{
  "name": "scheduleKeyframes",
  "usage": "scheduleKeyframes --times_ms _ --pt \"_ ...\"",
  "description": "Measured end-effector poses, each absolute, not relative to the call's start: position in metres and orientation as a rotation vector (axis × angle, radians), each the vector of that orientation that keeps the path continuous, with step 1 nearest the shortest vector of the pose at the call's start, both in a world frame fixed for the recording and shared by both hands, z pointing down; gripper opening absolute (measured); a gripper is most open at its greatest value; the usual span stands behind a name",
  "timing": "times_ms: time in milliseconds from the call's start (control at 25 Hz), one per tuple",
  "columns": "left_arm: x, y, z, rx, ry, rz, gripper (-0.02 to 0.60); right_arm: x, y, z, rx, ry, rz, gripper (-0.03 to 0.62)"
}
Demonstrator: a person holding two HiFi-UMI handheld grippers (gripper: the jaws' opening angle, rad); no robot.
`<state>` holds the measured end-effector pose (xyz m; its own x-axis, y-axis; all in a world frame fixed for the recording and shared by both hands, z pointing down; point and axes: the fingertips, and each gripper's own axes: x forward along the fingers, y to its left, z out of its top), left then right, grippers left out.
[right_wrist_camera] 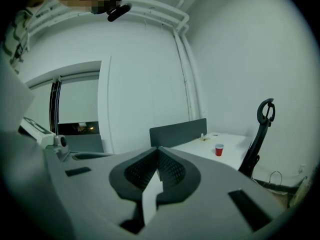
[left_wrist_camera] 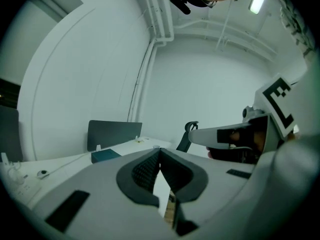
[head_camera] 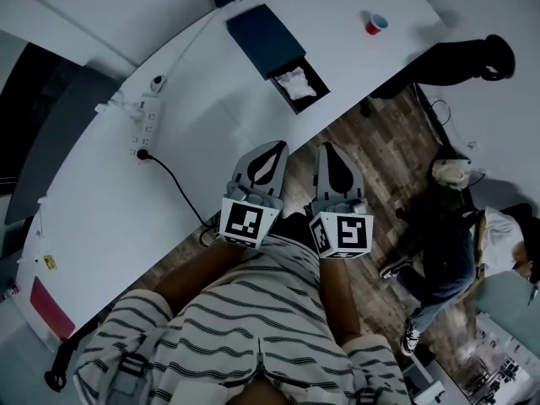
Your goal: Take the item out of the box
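A dark blue box [head_camera: 268,37] lies on the white table [head_camera: 194,133], its drawer pulled out toward me. In the drawer rests a white packet [head_camera: 297,83]. Both grippers hover side by side over the table's near edge, short of the box. My left gripper [head_camera: 273,148] is shut with nothing between its jaws. My right gripper [head_camera: 331,150] is likewise shut and empty. In the left gripper view the jaw tips [left_wrist_camera: 159,149] meet, and the box [left_wrist_camera: 105,155] shows far off at the left. In the right gripper view the tips [right_wrist_camera: 159,148] touch too.
A power strip [head_camera: 148,125] with a black cable [head_camera: 173,180] lies on the table's left part. A red cup [head_camera: 376,23] stands far right, and shows again as the red cup [right_wrist_camera: 219,149]. A black chair [head_camera: 460,62] and a person [head_camera: 447,243] are on the floor to the right.
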<state>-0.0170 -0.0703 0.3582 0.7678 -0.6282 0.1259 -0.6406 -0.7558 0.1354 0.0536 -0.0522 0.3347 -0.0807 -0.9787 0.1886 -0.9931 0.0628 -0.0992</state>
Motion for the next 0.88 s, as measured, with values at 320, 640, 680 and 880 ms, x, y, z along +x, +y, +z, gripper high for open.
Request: scheduleKeyframes --times_ms 320,640,680,880 --pt "-0.012 -0.083 0.36 2.772 -1.041 0.113 0.025 0.058 -0.067 0.342 2.038 -2.242 0.319 0.018" --pt "0.006 -0.1 0.378 2.729 -1.109 0.182 0.025 0.085 -0.093 0.36 1.945 -2.242 0.403 0.018" --pt "0.009 -0.102 0.379 2.717 -1.116 0.184 0.025 0.087 -0.097 0.364 1.931 -2.241 0.413 0.018" --pt "0.021 -0.111 0.391 2.697 -1.134 0.221 0.025 0.098 -0.12 0.376 1.887 -2.24 0.453 0.018"
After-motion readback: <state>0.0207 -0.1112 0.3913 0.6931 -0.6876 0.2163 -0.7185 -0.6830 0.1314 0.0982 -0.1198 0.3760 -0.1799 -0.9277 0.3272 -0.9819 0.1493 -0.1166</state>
